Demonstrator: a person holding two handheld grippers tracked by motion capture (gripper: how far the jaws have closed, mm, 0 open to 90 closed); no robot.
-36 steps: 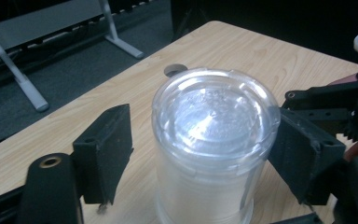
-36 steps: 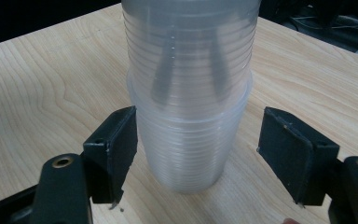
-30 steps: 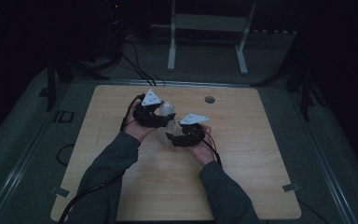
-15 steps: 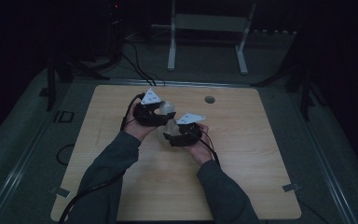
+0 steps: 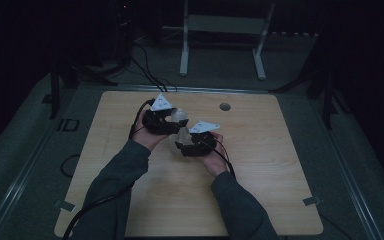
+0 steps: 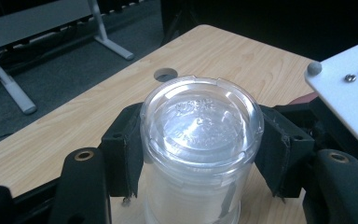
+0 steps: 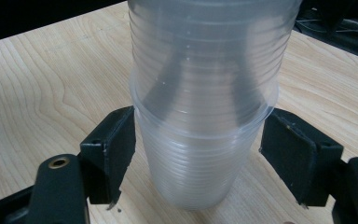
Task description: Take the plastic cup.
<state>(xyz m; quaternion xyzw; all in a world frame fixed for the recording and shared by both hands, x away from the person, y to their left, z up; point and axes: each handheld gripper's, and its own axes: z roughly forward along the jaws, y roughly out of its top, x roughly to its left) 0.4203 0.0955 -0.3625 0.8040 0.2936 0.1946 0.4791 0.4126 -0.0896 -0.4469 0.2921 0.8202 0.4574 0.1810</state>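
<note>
Wood-grain table (image 5: pixel 260 190) carries almost nothing besides the work in hand: a small round hole (image 5: pixel 224 106) sits near its far edge, right of the hands, and a strip of tape (image 5: pixel 312 201) lies at the near right edge. Beyond the far edge a white stand (image 5: pixel 220 30) rests on the dark floor, with cables (image 5: pixel 145 65) trailing past the far left corner. Nothing stands between the grippers and the open tabletop.

The stack of clear plastic cups (image 5: pixel 181 125) is held above the table, left of centre and toward the far side, between the two grippers. In the left gripper view the left gripper (image 6: pixel 198 149) has just been closing and its pads press on both sides of the upturned top cup (image 6: pixel 200 126), gripping it. In the right gripper view the right gripper (image 7: pixel 205 158) has its jaws to either side of the lower cups (image 7: pixel 200 154), also closing inward, but the right pad stands clearly off the wall, so it grips nothing.

Both forearms come in from the near edge and converge, the left hand (image 5: pixel 147 132) farther off, the right hand (image 5: pixel 207 152) nearer, with grey plates facing up.

Bare wood lies to the right, to the left and toward the near edge.
</note>
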